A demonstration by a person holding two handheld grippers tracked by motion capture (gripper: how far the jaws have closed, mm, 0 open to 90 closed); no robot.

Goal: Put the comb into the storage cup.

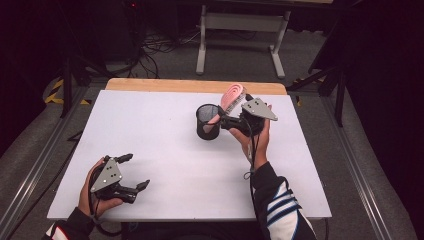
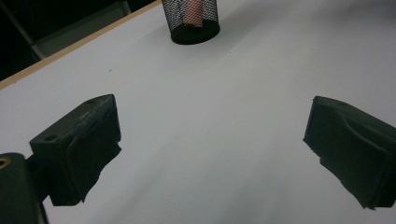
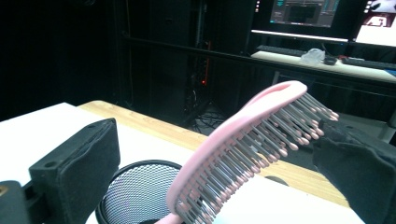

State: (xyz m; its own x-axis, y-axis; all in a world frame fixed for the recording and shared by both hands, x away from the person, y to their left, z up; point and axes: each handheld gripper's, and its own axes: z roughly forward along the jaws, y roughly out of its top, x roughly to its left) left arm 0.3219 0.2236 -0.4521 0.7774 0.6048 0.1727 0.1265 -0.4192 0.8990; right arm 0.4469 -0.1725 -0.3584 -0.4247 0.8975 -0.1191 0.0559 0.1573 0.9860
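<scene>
The white worktop (image 1: 175,150) carries a black mesh cup (image 1: 207,121), into which a pink hairbrush (image 1: 231,98) leans handle-down, apparently just deposited, since the right claw (image 1: 223,121) beside it looks spread, while the left claw (image 1: 137,172) rests wide open, empty.

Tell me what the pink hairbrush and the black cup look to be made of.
Pink hairbrush: likely smooth, matte moulded plastic; grey bristles have pink ball tips. Black cup: probably painted metal wire mesh, since the brush handle shows pink through its fine lattice wall.
</scene>
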